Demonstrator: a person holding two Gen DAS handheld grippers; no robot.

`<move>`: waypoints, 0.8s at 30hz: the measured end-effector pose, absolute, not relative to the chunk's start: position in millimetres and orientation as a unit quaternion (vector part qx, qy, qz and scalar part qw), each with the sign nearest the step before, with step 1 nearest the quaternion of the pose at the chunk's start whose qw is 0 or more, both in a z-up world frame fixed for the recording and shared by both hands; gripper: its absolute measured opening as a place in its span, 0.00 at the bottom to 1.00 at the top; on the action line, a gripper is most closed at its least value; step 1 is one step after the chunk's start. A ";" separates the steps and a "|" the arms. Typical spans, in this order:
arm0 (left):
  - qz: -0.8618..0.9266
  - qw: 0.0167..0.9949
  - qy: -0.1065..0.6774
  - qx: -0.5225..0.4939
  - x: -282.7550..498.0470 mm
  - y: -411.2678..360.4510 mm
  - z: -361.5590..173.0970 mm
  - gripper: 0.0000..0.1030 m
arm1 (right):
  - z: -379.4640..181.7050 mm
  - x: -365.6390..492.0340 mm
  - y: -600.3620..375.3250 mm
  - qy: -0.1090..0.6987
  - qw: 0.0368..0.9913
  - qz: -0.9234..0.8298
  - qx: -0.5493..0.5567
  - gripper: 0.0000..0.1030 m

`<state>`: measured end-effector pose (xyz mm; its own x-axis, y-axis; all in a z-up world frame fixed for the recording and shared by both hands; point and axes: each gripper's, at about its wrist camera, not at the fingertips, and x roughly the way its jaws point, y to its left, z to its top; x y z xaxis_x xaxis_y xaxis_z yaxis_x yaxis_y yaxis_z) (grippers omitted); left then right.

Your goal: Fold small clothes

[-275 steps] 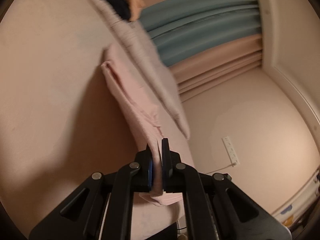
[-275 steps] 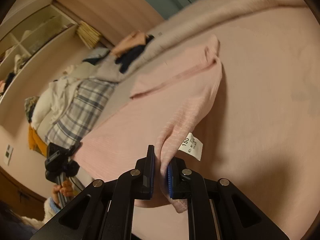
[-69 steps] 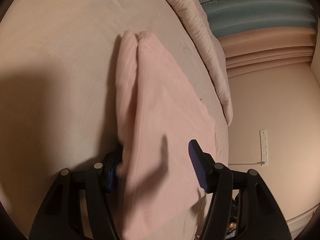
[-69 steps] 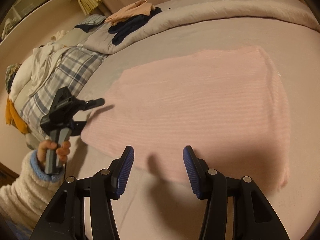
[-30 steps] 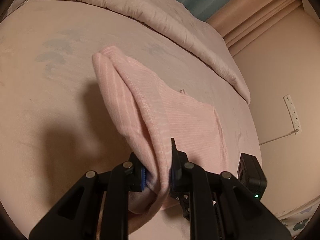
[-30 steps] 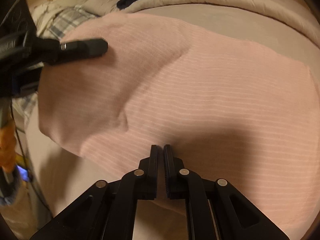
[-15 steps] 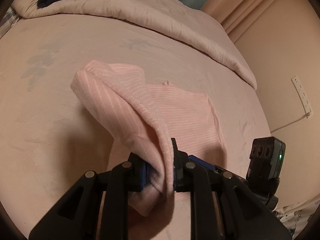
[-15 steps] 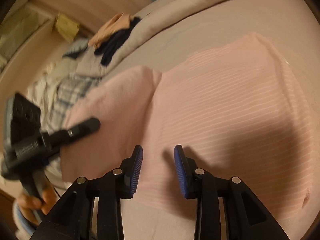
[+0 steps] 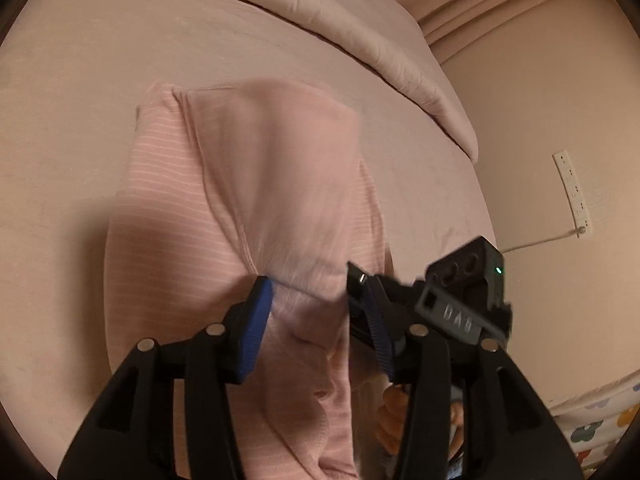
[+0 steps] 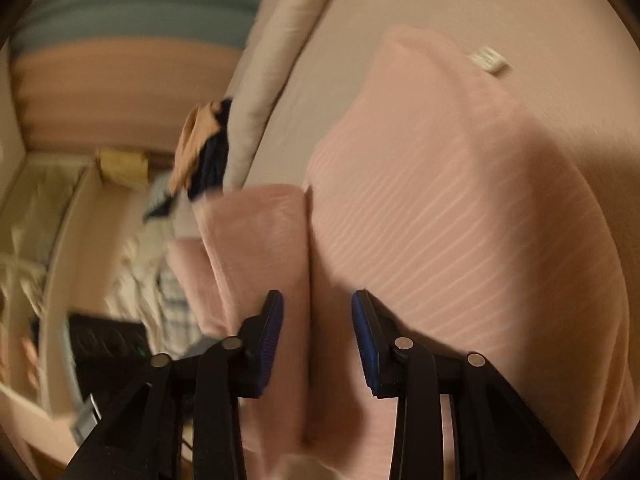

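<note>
- While the pale pink striped knit garment (image 9: 248, 184) is lying on the beige bed sheet (image 9: 72, 92), one flap is draping over the rest, near the quilted duvet (image 9: 360, 24).
- Left gripper (image 9: 308, 300) is standing with its jaws parted, cloth bunched between them but seemingly not pinched.
- Right gripper (image 10: 316, 312) is likewise spread wide, gripping nothing, straddling the fold line.
- Judging by this, the flap is being laid; letting it settle flat and matching its edges should keep the fold square.

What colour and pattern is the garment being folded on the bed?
The garment is pale pink with thin white stripes, clearest in the right wrist view.
</note>
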<state>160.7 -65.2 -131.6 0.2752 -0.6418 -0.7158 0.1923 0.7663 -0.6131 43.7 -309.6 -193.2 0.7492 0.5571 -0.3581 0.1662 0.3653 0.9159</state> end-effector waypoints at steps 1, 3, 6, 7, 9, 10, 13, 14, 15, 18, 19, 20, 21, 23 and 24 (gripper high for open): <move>-0.277 0.768 0.539 -0.209 160.2 -65.1 -131.5 0.48 | -195.5 44.1 -313.0 0.327 0.750 0.134 0.560 0.35; -0.296 0.759 0.539 -0.215 155.6 -60.3 -129.9 0.50 | -199.1 44.8 -315.2 0.322 0.733 0.144 0.581 0.35; -0.322 0.755 0.525 -0.226 145.5 -50.5 -122.5 0.56 | -201.9 42.1 -318.7 0.313 0.719 0.152 0.602 0.35; -0.334 0.752 0.519 -0.232 141.8 -46.1 -119.1 0.59 | -202.4 42.1 -318.7 0.312 0.716 0.154 0.605 0.35; -0.337 0.757 0.509 -0.236 134.6 -39.4 -112.6 0.60 | -202.8 42.0 -319.0 0.312 0.711 0.153 0.611 0.35; -0.338 0.760 0.502 -0.237 130.9 -34.3 -109.4 0.60 | -201.3 41.3 -318.4 0.312 0.709 0.154 0.613 0.37; -0.328 0.768 0.493 -0.242 121.5 -18.9 -105.9 0.60 | -200.0 38.7 -317.6 0.303 0.700 0.160 0.627 0.48; -0.324 0.771 0.491 -0.244 117.7 -11.6 -106.6 0.60 | -199.0 36.9 -319.1 0.299 0.695 0.161 0.633 0.52; -0.319 0.773 0.490 -0.246 115.9 -5.9 -107.4 0.60 | -197.9 35.3 -320.9 0.295 0.693 0.161 0.637 0.54; -0.297 0.779 0.490 -0.255 109.4 14.5 -113.0 0.60 | -191.3 32.9 -321.6 0.283 0.693 0.168 0.642 0.61; -0.290 0.779 0.491 -0.261 107.4 20.3 -116.1 0.60 | -188.9 33.9 -319.9 0.281 0.694 0.173 0.640 0.62; -0.283 0.779 0.492 -0.266 104.9 27.0 -119.6 0.60 | -185.7 36.2 -316.8 0.286 0.699 0.175 0.632 0.62; -0.276 0.779 0.494 -0.272 102.5 33.1 -123.5 0.60 | -183.7 38.3 -314.2 0.297 0.705 0.173 0.621 0.62; -0.263 0.777 0.497 -0.283 96.6 45.5 -130.7 0.60 | -176.2 46.5 -304.2 0.342 0.732 0.149 0.569 0.62; -0.259 0.775 0.499 -0.289 92.9 53.6 -134.5 0.60 | -171.6 50.4 -298.8 0.359 0.750 0.138 0.538 0.62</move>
<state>92.9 53.6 -134.5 0.3679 -0.6895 -0.6239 0.1117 0.6989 -0.7065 50.4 -298.8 -171.6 0.7036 0.5937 -0.3905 0.1801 0.3825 0.9062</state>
